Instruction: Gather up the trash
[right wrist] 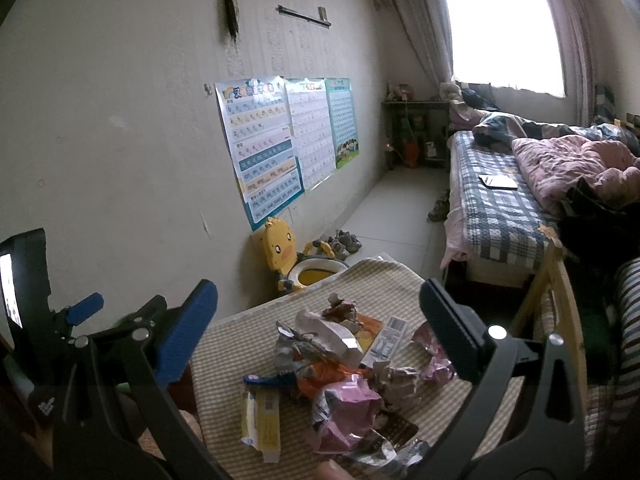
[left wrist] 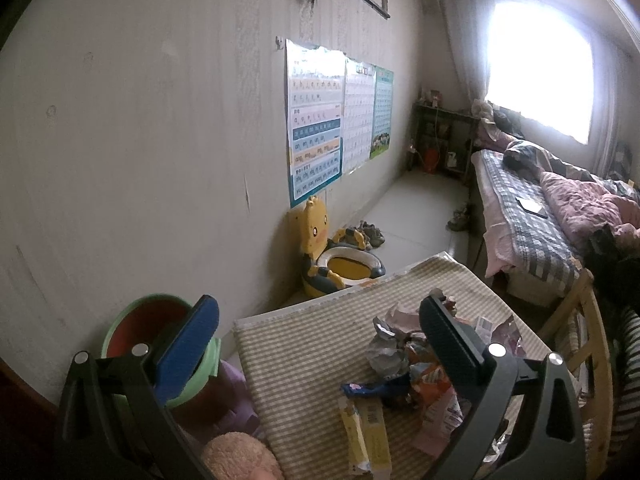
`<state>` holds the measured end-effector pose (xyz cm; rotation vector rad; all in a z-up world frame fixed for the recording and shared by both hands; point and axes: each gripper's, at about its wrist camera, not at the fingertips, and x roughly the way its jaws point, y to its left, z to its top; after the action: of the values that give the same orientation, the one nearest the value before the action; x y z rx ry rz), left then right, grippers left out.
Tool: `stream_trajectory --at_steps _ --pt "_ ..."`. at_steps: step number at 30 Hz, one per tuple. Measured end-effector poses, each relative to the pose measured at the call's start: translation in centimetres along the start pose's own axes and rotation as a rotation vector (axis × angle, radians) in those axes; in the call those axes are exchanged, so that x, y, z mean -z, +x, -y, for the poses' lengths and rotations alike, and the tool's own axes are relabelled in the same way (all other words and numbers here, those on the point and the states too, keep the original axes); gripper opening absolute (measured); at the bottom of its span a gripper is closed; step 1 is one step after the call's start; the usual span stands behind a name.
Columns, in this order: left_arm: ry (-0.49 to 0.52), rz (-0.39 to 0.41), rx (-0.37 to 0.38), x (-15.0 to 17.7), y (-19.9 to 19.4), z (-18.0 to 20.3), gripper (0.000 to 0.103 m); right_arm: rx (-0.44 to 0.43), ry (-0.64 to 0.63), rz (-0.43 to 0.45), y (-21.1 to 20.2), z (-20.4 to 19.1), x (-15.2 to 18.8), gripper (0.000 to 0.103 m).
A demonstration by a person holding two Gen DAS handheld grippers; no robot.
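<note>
Nearest the lens: right gripper (right wrist: 320, 326) spread wide, empty, poised over a heap of wrappers (right wrist: 340, 376) on the striped table mat (right wrist: 224, 404). Left gripper (left wrist: 320, 332) gaping too, beside a green bin (left wrist: 132, 332) at the table's left edge. Beyond: yellow duck potty (left wrist: 336, 258), wall charts (left wrist: 316, 120), bed (right wrist: 492, 208).

Black-framed claw (right wrist: 316, 324) with blue finger pads (right wrist: 182, 340) and silver screws.
</note>
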<state>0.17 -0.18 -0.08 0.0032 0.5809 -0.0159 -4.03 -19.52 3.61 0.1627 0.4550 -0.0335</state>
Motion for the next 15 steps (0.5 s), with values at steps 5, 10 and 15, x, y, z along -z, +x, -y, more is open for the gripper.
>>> stream_trajectory --at_steps 5,10,15 --pt "0.001 0.000 0.000 0.06 0.02 -0.04 0.095 0.001 0.000 -0.005 0.05 0.05 0.09 0.100" --pt "0.002 -0.001 0.001 0.00 -0.24 0.01 0.095 0.002 0.005 -0.003 -0.03 0.12 0.20 0.100" --pt "0.001 -0.001 -0.001 0.07 0.04 -0.04 0.095 -0.004 -0.001 -0.005 -0.01 0.05 0.04 0.100"
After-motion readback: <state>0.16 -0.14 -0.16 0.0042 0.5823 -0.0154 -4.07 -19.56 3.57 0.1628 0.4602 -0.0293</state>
